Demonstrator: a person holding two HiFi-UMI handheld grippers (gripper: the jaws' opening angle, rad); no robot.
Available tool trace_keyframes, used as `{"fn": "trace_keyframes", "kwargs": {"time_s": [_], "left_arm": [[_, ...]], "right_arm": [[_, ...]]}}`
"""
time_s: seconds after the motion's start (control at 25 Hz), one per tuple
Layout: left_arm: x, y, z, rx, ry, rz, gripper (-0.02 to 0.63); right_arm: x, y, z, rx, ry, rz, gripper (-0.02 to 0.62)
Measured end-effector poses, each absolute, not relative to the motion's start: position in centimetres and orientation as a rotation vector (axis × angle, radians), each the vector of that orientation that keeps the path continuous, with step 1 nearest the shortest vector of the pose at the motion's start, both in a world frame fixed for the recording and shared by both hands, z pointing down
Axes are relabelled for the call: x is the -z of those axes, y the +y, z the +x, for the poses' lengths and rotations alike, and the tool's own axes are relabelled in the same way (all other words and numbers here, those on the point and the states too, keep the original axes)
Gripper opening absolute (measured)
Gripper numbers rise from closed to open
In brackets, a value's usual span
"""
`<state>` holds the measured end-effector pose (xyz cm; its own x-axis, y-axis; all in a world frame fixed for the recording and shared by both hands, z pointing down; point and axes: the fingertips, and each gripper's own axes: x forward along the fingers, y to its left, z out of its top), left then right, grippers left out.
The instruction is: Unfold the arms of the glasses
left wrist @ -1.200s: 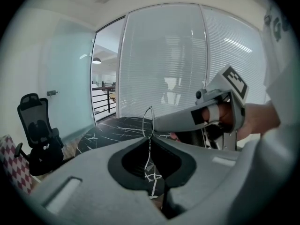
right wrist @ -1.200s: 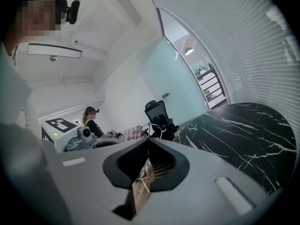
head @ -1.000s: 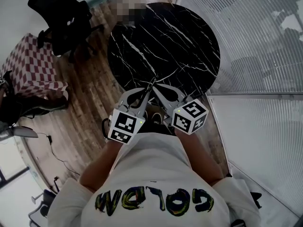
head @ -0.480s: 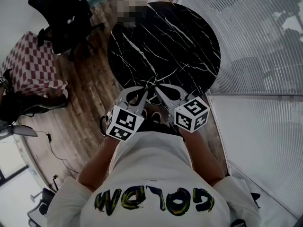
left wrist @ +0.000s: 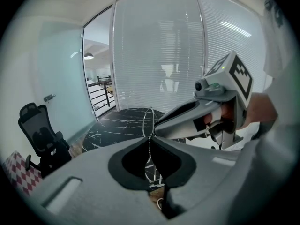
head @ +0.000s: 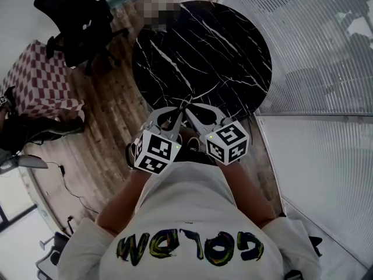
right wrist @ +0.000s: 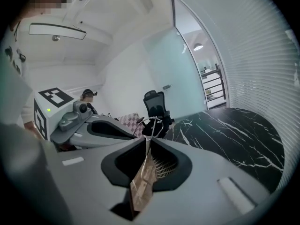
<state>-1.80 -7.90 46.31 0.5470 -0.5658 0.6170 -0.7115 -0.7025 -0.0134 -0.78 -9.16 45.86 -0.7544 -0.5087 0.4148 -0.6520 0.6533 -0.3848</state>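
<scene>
A round black marble table with white veins (head: pixel 221 51) stands on a wooden plank floor (head: pixel 111 121), with slatted glass walls (head: pixel 315 51) along one side. A black office chair (head: pixel 76 22) and a red-and-white checked seat (head: pixel 41 80) are well apart from the table on the other side. The person, in a white shirt (head: pixel 186 209), holds both tools over the table's near edge with their tips meeting.

Between those tips hangs a pair of thin wire-framed glasses (head: pixel 185 105), raised off the marble. In the left gripper view the fine wire (left wrist: pixel 150 121) rises straight out of the tip of the left gripper (left wrist: pixel 150 137). Its jaws are pressed together on the wire, with only a hairline slit between them. The right gripper (left wrist: pixel 158 128) reaches in from the right of that view and meets the same wire just beside the left tips.

In the right gripper view a wire loop of the frame (right wrist: pixel 153 123) stands just above the tips of that gripper. Its jaws have just been easing apart. The gap behind the tips shows a wedge of floor, but the tips themselves stand close with the wire between them, pinching it. The left tool comes in from the left of that view, touching the frame from the other side
</scene>
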Motion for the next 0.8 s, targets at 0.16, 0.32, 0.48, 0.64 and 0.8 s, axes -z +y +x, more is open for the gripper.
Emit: {"fn": "trace_keyframes", "kwargs": {"time_s": [0.16, 0.32, 0.48, 0.64, 0.8], "left_arm": [[-46.4, -8.0, -1.9, -0.895, -1.080, 2.539, 0.015], [-46.8, -8.1, -2.1, -0.919, -1.080, 2.526, 0.015], [-47.3, -8.0, -2.4, -0.935, -1.073, 2.511, 0.015], [-47.7, -7.9, -2.9, -0.962, -1.065, 2.502, 0.015], [-48.4, -7.6, -3.1, -0.981, -1.031, 2.490, 0.015]], "right_arm": [[-47.0, -8.8, -0.7, -0.675, -2.540, 0.940, 0.041], [-48.3, -8.5, -0.1, -0.564, -2.476, 0.943, 0.046], [-48.7, -8.6, 0.2, -0.457, -2.426, 0.948, 0.046], [-49.0, -9.1, 1.4, -0.363, -2.368, 0.987, 0.040], [-49.4, -9.3, 2.0, -0.321, -2.334, 0.986, 0.049]]}}
